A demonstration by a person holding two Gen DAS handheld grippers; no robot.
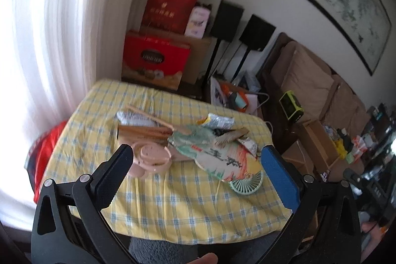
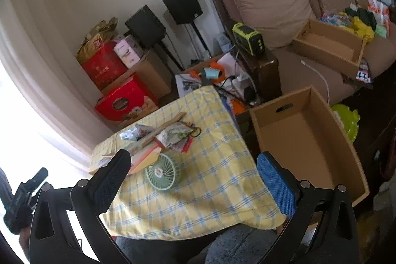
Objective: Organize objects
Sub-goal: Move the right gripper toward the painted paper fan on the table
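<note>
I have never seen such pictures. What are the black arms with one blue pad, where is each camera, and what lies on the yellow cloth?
They are hand-held grippers, one in each of a person's hands; no robot. Each picture comes from a camera on one gripper, looking along its fingers. The left gripper and the right gripper are both open and hold nothing. On the checked tablecloth lie a green mini fan, a paper hand fan, a pink round object, a brush and some packets. Beside the table stands an open cardboard box.
</note>
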